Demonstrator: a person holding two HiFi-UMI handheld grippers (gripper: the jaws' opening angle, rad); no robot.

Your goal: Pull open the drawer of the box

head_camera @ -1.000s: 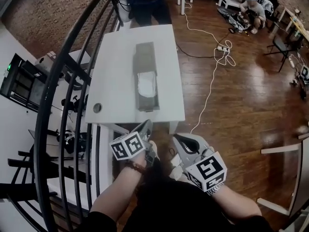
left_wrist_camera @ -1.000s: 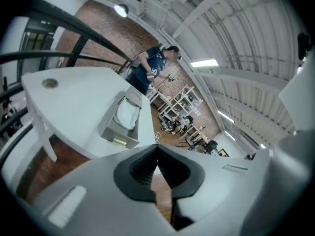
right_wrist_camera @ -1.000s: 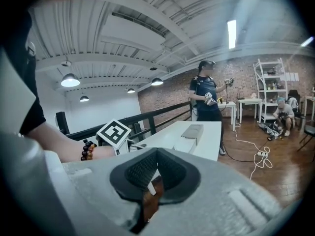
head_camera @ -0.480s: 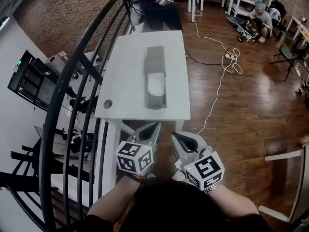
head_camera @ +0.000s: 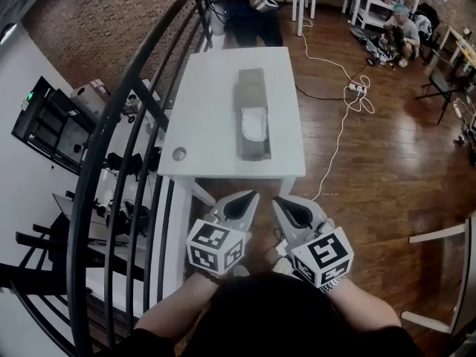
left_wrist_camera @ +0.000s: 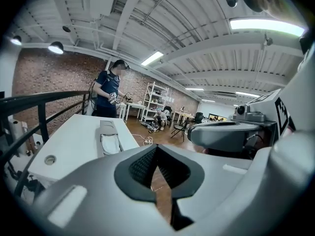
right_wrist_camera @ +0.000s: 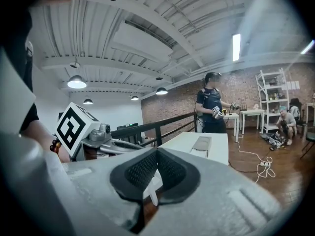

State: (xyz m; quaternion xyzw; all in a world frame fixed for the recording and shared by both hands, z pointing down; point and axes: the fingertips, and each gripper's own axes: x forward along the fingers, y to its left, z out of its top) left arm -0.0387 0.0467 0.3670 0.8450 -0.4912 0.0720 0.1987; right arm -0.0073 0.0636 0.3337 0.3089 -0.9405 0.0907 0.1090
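- We hold the left tongs closed, pads meeting at the tip with nothing between them. They hang just off the near edge of the desk and point toward it.
- Our right tongs are closed and empty too. They sit just beside the left ones, the two tips near each other but apart.
- The marker cube on the left tongs is the part nearest us, and the right tongs carry one as well.
- The box is long and grey. It lies lengthwise down the middle of the white desk, well apart from both tongs.
- Its drawer stands pulled out toward us, and something white lies in the open part.
- We see a round hole in the desk top near its front left corner.
- A black curved railing runs along the left side of the desk.
- A standing person in a dark top is at the far end of the desk, holding a device with a marker cube.
- A white cable snakes over the wooden floor to the right of the desk.
- Another person sits on the floor, far off to the right.
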